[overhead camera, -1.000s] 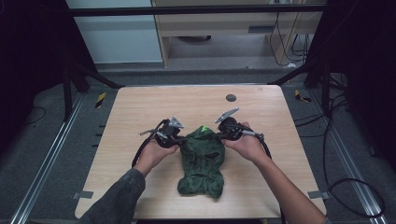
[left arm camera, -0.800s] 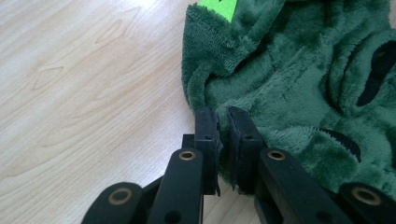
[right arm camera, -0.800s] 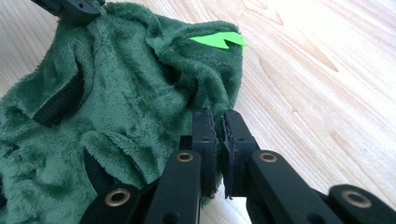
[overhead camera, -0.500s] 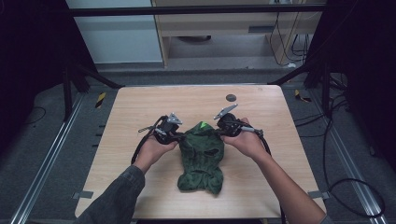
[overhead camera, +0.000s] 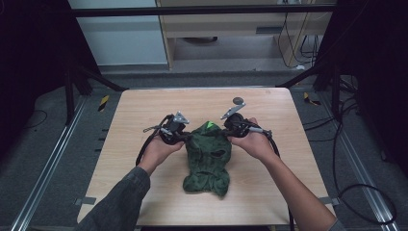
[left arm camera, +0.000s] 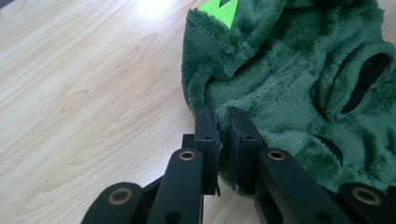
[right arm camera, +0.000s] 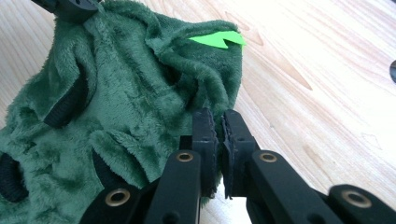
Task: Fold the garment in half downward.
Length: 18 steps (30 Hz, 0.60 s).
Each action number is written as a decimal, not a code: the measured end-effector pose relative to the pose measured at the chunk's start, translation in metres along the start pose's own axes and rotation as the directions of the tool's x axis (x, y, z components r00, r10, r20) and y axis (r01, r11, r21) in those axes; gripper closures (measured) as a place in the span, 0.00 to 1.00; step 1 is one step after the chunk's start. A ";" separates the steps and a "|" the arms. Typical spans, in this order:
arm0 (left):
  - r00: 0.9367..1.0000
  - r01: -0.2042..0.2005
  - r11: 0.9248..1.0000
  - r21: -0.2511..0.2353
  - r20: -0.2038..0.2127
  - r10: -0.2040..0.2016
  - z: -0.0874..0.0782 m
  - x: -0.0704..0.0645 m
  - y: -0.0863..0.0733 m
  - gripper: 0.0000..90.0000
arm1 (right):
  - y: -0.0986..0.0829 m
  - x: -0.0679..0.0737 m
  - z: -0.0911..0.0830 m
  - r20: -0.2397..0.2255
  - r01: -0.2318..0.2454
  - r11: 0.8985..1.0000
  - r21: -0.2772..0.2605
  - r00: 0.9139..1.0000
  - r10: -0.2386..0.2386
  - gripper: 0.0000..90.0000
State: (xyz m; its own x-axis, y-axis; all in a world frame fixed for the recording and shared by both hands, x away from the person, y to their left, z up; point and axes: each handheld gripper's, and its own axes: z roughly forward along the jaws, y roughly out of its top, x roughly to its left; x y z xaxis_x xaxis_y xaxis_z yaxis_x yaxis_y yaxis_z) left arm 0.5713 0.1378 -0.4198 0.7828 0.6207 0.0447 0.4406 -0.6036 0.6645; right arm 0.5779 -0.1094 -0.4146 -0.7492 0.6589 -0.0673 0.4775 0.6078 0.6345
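A dark green plush garment (overhead camera: 208, 156) with a bright green spike (overhead camera: 210, 126) at its far end lies flat in the middle of the wooden table (overhead camera: 130, 125). My left gripper (overhead camera: 185, 138) is shut on the garment's left edge near the top. The left gripper view shows its jaws (left arm camera: 223, 119) pinching the fleece edge (left arm camera: 280, 79). My right gripper (overhead camera: 230, 132) is shut on the right edge across from it. In the right gripper view its jaws (right arm camera: 218, 122) clamp a fold of the fleece (right arm camera: 116, 93) below the spike (right arm camera: 217, 39).
A small dark round object (overhead camera: 237, 100) rests on the table beyond the right gripper, and it also peeks in as a dark disc (right arm camera: 393, 71) in the right gripper view. Cables trail from both grippers. Dark frame posts stand around the table.
Both hands have drawn the garment a little farther up the table. Both grippers keep their hold on its edges.
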 end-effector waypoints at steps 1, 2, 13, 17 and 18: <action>1.000 0.002 1.000 -0.003 -0.003 -0.002 0.000 0.001 0.001 0.92 | 0.001 -0.001 -0.001 0.003 0.000 1.000 -0.003 1.000 0.000 0.95; 1.000 0.008 1.000 -0.006 -0.002 -0.008 -0.001 0.001 0.002 0.92 | 0.002 -0.001 -0.002 0.006 0.001 1.000 -0.003 1.000 -0.001 0.95; 1.000 0.011 1.000 -0.023 -0.025 -0.011 -0.004 0.010 0.016 0.92 | 0.016 -0.007 -0.006 0.033 0.001 0.999 -0.033 0.999 0.000 0.95; 0.999 0.011 1.000 -0.020 -0.035 -0.012 -0.005 0.014 0.019 0.93 | 0.025 -0.007 -0.006 0.044 0.004 0.999 -0.045 0.999 -0.002 0.95; 0.999 0.017 1.000 -0.026 -0.039 -0.018 -0.005 0.015 0.019 0.93 | 0.027 -0.007 -0.005 0.044 0.007 0.999 -0.049 0.999 -0.005 0.95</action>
State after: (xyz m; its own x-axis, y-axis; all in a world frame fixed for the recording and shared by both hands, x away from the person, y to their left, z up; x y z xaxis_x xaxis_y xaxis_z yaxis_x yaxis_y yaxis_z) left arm 0.5892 0.1381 -0.4024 0.7572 0.6502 0.0617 0.4420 -0.5796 0.6846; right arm 0.5935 -0.0999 -0.3930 -0.7304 0.6750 -0.1043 0.4492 0.5898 0.6710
